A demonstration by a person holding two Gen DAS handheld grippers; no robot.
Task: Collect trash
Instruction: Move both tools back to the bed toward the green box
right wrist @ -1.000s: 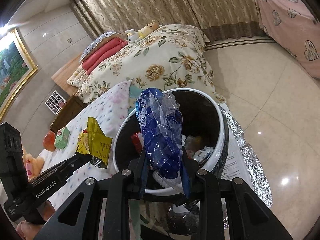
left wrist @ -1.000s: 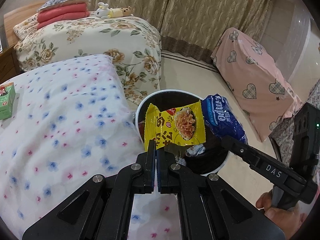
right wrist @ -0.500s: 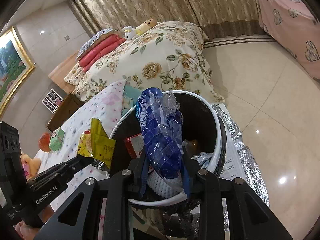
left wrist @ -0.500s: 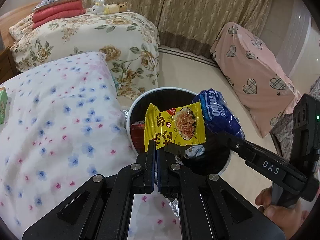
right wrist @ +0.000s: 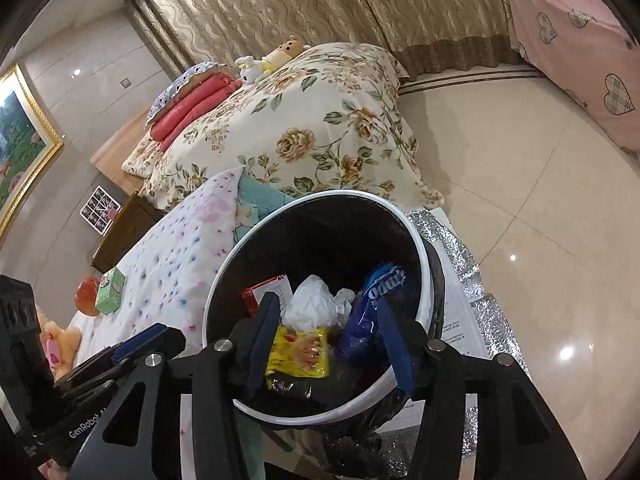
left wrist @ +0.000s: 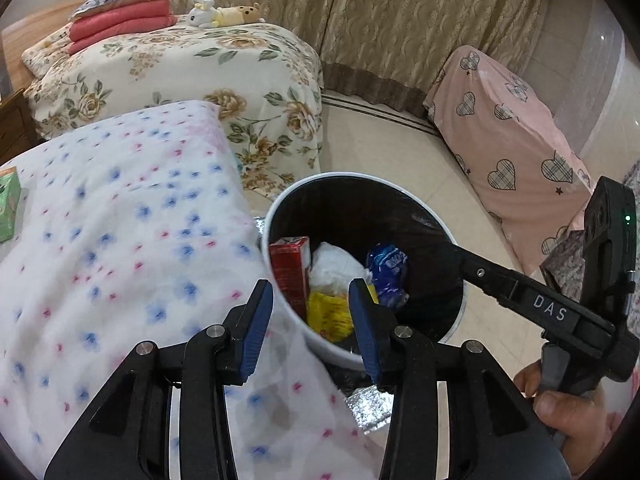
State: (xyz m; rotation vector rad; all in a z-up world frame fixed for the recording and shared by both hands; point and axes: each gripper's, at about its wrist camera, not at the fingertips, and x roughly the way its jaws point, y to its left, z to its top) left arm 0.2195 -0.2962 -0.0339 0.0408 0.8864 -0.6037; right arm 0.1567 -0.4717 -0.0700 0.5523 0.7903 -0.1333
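On the floral bed (left wrist: 120, 240) at far left lies a green box (left wrist: 8, 204), well left of the left gripper (left wrist: 312, 312), the nearer tool. Both it and the right gripper (right wrist: 332, 332) are opening, empty, over the round bin (right wrist: 424, 264), where a crinkly yellow packet (right wrist: 298, 352) and glossy blue bag (right wrist: 366, 316) lie.

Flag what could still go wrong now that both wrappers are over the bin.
1. The blue snack bag leans on the inner wall of the white-rimmed, black-lined bin, close to the right tool whose jaws are opening; it might snag on withdrawal.
2. The left tool, jaws also opening, hangs right at the rim; pulling back carelessly could knock the bin.
3. The green carton on the flowered bedspread is not yet collected and could be missed.
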